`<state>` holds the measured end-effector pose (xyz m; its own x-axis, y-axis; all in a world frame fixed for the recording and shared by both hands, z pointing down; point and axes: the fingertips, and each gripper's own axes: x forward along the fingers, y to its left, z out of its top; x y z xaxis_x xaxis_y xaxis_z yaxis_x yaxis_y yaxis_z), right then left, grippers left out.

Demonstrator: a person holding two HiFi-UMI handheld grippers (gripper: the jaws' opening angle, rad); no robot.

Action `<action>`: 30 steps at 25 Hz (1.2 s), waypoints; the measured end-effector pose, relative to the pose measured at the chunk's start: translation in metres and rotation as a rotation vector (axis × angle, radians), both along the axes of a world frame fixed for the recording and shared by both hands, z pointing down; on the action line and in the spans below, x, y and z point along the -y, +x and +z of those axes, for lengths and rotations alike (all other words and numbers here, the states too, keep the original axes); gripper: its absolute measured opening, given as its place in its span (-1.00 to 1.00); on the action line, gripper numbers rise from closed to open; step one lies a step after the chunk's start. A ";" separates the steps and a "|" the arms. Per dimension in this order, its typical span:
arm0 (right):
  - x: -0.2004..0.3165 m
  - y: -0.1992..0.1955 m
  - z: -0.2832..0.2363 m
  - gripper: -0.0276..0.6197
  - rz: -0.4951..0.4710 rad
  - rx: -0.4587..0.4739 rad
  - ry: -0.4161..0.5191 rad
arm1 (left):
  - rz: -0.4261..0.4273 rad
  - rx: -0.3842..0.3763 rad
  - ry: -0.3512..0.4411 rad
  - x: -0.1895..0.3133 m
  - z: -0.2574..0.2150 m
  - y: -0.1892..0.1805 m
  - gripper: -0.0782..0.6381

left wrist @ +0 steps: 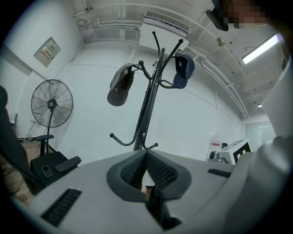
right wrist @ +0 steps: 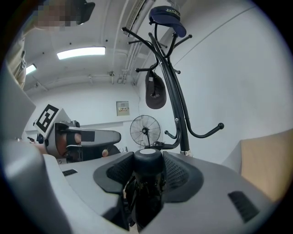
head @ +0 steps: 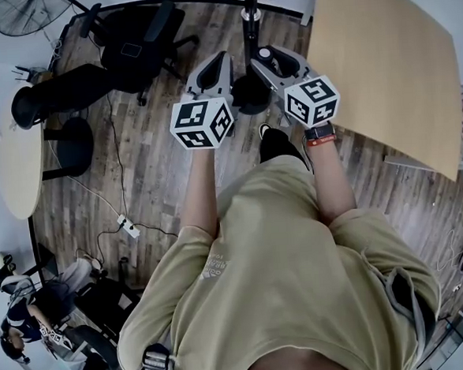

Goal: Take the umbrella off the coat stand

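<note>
One umbrella (right wrist: 145, 187) is in play: a short, black folding one. It sits upright between the jaws of the right gripper (right wrist: 149, 160), whose pads press on it from both sides just below its round, pale-topped end. It is held in front of the coat stand (left wrist: 147, 109), and no part of it can be seen touching a hook, so it looks already free of the stand. Whether it has a wrist loop that could catch is hidden.

It should handle as a light thing. The folded shaft inside is likely stiff, but the cloth bunched round it is soft and probably slick, so it could slide or twist if pinched on the fabric alone. The firm end where the pads sit now is the sounder place to hold. The thin ribs under the cloth would likely bend under a hard squeeze lower down.

Two grippers show. The left gripper (left wrist: 145, 155) has its pads pressed together at the tips with nothing between them, and it points toward the stand.

One coat stand is in sight, and it carries two caps: a grey cap (left wrist: 120, 87) and a blue cap (left wrist: 183, 71). Its lower hooks are bare. One fan (left wrist: 51, 103) stands near the wall. Two surfaces appear from above: a wooden surface (head: 381, 67) to the person's right and a round surface (head: 17, 167) to the left.
</note>
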<state>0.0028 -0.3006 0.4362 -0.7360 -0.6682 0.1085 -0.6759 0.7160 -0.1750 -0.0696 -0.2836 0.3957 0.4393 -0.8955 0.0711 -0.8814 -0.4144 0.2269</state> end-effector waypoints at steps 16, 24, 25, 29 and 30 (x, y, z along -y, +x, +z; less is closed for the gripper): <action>-0.035 -0.019 -0.008 -0.26 0.034 -0.014 -0.016 | 0.017 -0.016 -0.012 -0.030 0.003 -0.019 -0.72; -0.049 0.006 -0.011 -0.26 0.205 -0.013 -0.043 | 0.049 -0.001 -0.005 -0.049 0.001 -0.020 -0.72; -0.051 0.010 -0.012 -0.26 0.229 -0.016 -0.038 | 0.055 0.006 -0.001 -0.052 0.001 -0.019 -0.72; -0.062 0.022 -0.016 -0.26 0.310 -0.043 -0.015 | 0.075 0.032 0.009 -0.063 0.003 -0.018 -0.72; -0.065 0.025 -0.016 -0.26 0.328 -0.049 -0.010 | 0.079 0.037 0.010 -0.066 0.004 -0.018 -0.72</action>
<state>0.0277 -0.2354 0.4198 -0.4754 -0.8676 0.1461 -0.8780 0.4571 -0.1421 -0.0874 -0.2173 0.3997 0.5059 -0.8589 0.0795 -0.8535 -0.4851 0.1902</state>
